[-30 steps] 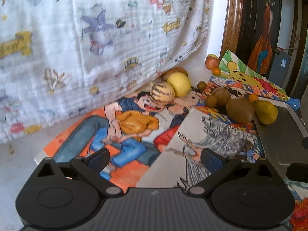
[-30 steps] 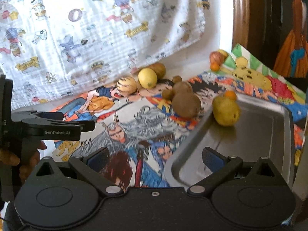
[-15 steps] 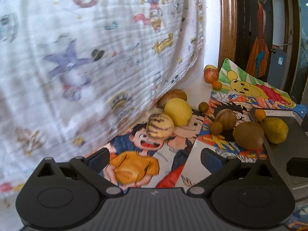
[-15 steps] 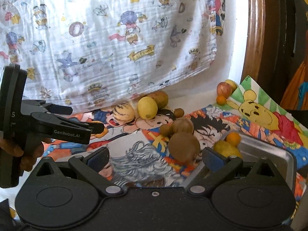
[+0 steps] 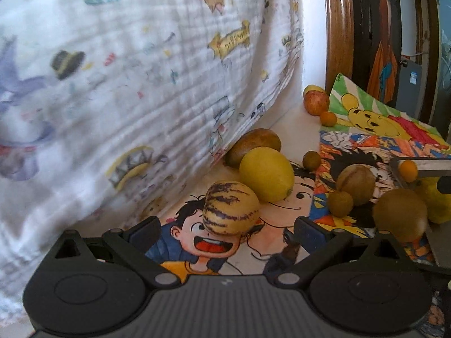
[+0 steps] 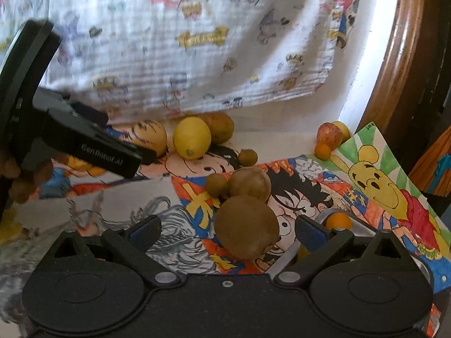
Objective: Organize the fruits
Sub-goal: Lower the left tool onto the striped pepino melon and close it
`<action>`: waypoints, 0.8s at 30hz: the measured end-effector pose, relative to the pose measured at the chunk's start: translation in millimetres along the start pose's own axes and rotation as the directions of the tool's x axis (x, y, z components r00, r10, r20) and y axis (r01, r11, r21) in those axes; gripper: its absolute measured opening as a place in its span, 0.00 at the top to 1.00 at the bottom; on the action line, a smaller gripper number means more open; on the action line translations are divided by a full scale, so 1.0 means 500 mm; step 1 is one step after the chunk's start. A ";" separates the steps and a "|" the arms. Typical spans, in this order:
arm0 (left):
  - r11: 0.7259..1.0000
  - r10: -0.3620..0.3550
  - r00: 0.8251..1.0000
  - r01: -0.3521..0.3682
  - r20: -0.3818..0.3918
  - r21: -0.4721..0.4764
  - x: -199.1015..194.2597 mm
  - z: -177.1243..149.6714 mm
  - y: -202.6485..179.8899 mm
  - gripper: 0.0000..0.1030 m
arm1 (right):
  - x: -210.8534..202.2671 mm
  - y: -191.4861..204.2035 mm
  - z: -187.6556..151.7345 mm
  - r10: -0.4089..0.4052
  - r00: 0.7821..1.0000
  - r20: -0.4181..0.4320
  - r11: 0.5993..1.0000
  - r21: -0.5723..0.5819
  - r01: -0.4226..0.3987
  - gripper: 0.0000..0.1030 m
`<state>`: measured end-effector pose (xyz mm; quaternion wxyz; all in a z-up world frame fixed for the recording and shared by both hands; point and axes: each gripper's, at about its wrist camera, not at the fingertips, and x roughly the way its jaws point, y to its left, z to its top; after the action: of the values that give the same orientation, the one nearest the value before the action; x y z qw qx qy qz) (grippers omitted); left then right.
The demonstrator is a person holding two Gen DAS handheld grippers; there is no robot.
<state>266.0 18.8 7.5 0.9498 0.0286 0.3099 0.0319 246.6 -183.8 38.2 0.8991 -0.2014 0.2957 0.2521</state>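
White "GenRobot.AI" lettering marks the left gripper (image 6: 141,155); both grippers' jaws gape apart.

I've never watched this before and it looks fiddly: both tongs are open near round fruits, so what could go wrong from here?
1. The striped fruit sits between the open left tongs, with the lemon apparently touching behind it. A push forward might roll both toward the hanging cloth.
2. The big brown fruit between the right tongs is round and lies on loose drawings; an off-centre squeeze could squirt it out into the smaller brown fruits behind.
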 end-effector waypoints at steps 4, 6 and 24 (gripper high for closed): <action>1.000 -0.005 1.000 0.004 -0.007 -0.014 0.023 0.003 -0.001 0.00 | 0.026 0.006 -0.008 -0.026 1.000 -0.011 0.999 -0.036 0.025 0.08; 1.000 -0.007 1.000 0.006 -0.013 -0.020 0.031 0.003 -0.002 0.00 | 0.037 0.009 -0.012 -0.038 0.999 -0.015 0.998 -0.050 0.037 0.10; 0.999 -0.022 1.000 0.022 0.006 -0.034 0.050 0.015 -0.011 0.18 | 0.061 0.009 -0.010 -0.055 0.998 -0.033 0.994 -0.097 0.052 0.20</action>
<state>290.6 15.2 -1.4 0.9513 0.0092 0.3068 0.0267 263.3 -172.7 14.4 0.8894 -0.2569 0.2936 0.2384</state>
